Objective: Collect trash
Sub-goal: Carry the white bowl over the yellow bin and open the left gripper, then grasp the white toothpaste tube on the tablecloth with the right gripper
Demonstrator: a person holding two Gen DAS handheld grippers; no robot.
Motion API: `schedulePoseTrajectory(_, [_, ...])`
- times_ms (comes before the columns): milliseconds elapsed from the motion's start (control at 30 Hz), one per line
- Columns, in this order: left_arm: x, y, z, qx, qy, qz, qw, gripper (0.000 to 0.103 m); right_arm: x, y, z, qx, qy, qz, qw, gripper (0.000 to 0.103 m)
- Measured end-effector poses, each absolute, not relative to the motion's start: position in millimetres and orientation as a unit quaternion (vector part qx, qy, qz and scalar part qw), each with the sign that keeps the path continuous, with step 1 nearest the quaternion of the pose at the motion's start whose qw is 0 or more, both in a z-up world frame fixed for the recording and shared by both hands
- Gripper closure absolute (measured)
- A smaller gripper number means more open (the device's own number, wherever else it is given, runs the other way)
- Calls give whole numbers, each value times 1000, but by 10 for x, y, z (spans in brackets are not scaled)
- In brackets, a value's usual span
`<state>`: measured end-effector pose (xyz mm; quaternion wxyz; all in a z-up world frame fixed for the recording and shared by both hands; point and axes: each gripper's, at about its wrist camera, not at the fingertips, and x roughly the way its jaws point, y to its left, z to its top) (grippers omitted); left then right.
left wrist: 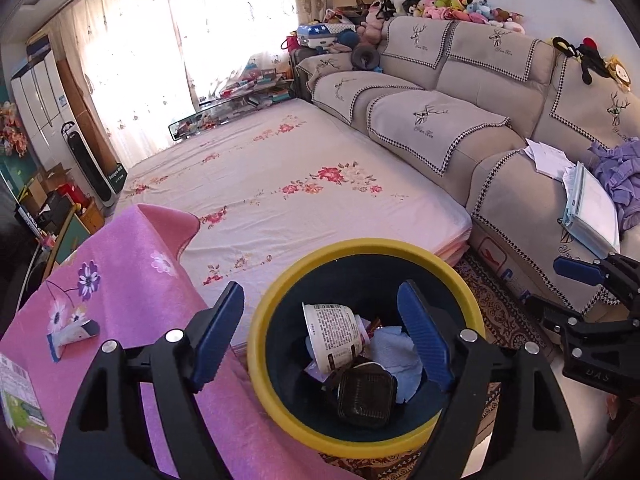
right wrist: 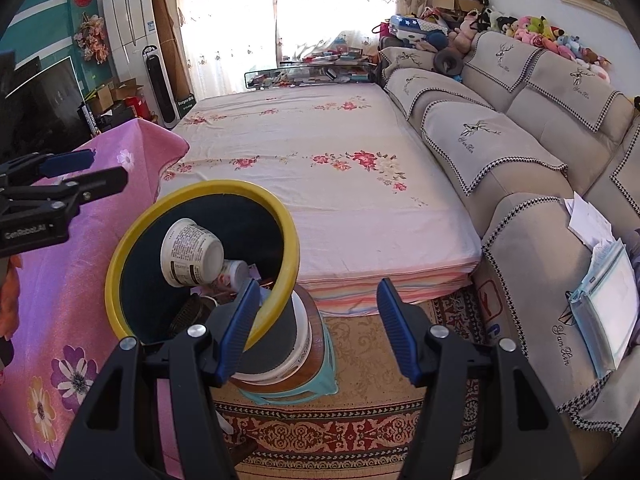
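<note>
A yellow-rimmed dark bin point(left wrist: 276, 308) point(right wrist: 120, 248) stands beside the pink table. Inside lie a white paper cup point(left wrist: 330, 334) point(right wrist: 188, 252), a black square container point(left wrist: 366, 398), blue tissue point(left wrist: 394, 350) and other scraps. My left gripper point(left wrist: 320, 328) is open and empty, hovering over the bin's mouth. My right gripper point(right wrist: 316, 320) is open and empty, just right of the bin above the rug; it also shows in the left wrist view point(left wrist: 588, 280). On the pink tablecloth point(left wrist: 132, 280) lie a small folded wrapper point(left wrist: 72, 334) and a green-white packet point(left wrist: 20, 404).
The bin sits on a teal stool point(right wrist: 316, 384) on a patterned rug point(right wrist: 360, 432). A floral-sheeted mattress point(right wrist: 320, 160) lies ahead. A beige sofa point(left wrist: 460, 128) with papers point(left wrist: 592, 208) and plush toys runs along the right. A TV point(right wrist: 40, 108) and boxes stand left.
</note>
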<state>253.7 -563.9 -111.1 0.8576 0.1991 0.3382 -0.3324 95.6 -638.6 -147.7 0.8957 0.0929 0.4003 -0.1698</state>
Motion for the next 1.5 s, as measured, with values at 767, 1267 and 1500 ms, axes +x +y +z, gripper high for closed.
schedulePoseTrajectory(767, [1950,-1901,-633,42,320,-128,938,11,1754,-4649,-1107,14,397,-26,917,42])
schedulePoseTrajectory(1267, [2195,-905,-1029,-16,361,-73,930,11,3462,-3336,-1309,-73,419,117,897,36])
schedulePoseTrajectory(1500, [2362,-885,-1115,-21,379,-63,923,11,4151,-3097,-1549,-117,429,150,883,32])
